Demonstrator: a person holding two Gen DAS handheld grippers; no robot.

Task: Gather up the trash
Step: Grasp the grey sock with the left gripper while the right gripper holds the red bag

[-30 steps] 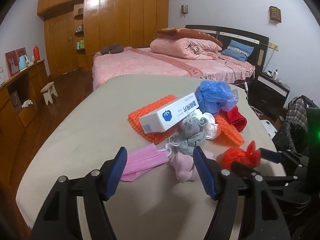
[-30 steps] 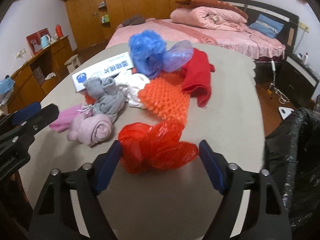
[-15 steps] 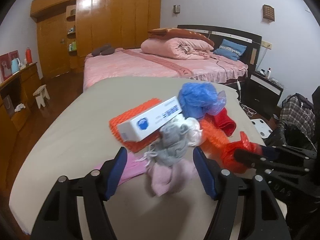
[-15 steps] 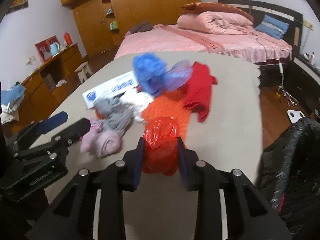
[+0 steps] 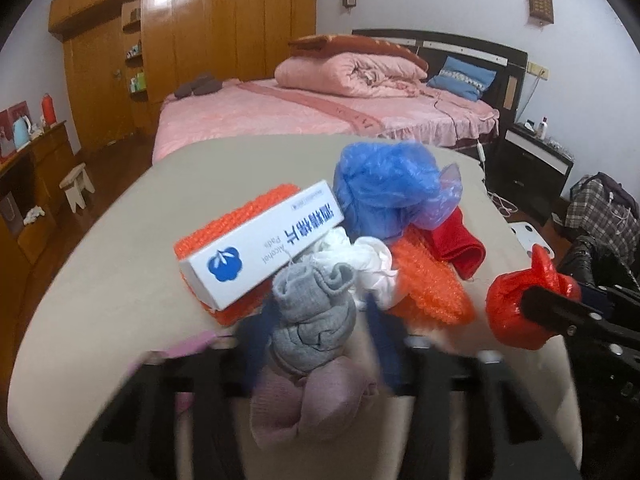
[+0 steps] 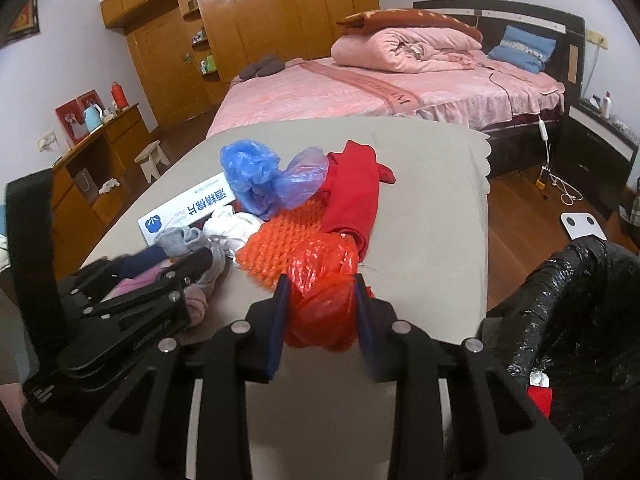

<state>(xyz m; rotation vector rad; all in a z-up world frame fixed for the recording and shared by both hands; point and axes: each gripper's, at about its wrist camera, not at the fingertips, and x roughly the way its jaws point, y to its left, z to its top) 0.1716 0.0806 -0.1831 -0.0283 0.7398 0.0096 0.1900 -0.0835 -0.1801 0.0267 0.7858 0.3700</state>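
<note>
on the beige table [image 6: 432,200], near its front edge, the right gripper [image 6: 320,312] has closed on the crumpled red plastic bag [image 6: 320,300] that a second ago lay loose between wide jaws; both blue pads now press its sides and it looks raised clear of the surface. the left gripper [image 5: 316,344] has just been closing around the grey sock [image 5: 312,316] and the pink sock [image 5: 308,396] bundled below it; the view is blurred, but the pads appear to pinch the grey one. judgement: the red bag is secured and the black bin liner [image 6: 568,320] stands just beside the table on the right, so the drop is the next step. the bag is thin, glossy and creased, bulging out beyond the pads; it could slip if the hold loosens. socks are doubtful trash.
</note>
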